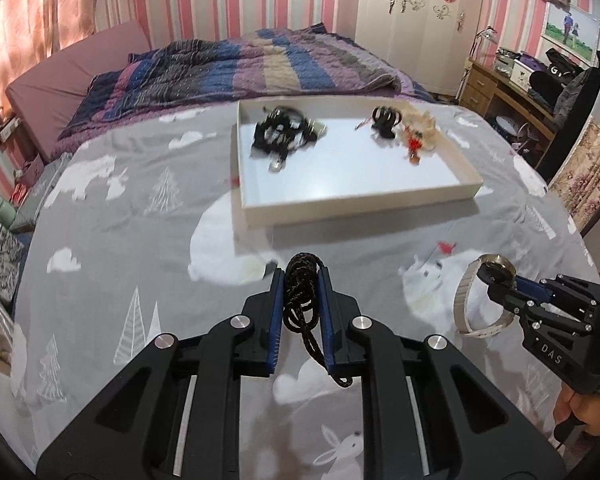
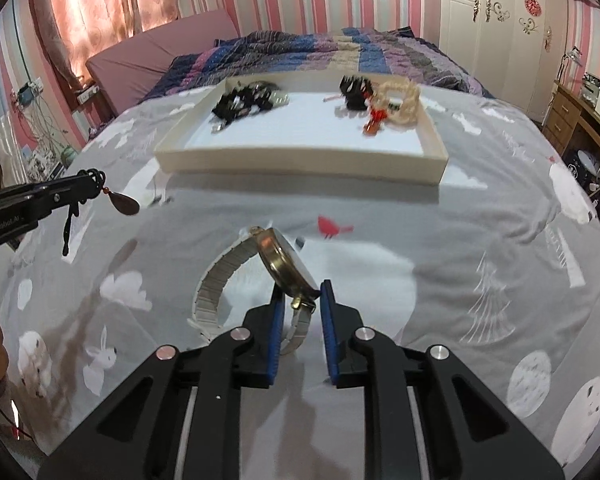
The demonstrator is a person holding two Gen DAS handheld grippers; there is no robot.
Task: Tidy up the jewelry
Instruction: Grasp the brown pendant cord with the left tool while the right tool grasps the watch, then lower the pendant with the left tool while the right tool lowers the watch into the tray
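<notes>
Black braided cord necklace point(image 1: 302, 296) pinched between the blue pads of the left gripper point(image 1: 300, 276), raised above the grey patterned bed point(image 1: 140, 240), dark teardrop pendant point(image 2: 125, 204) dangling below. Gold-cased watch point(image 2: 286, 264) with pale band clamped at its case edge in the narrowed right gripper point(image 2: 300, 286), likewise clear of the bedding. Beyond both, white tray point(image 1: 340, 210) on the bed, holding a black tangle point(image 1: 284, 134), a black claw clip point(image 1: 386, 122) and cream beads point(image 2: 404, 98) with a red charm.
</notes>
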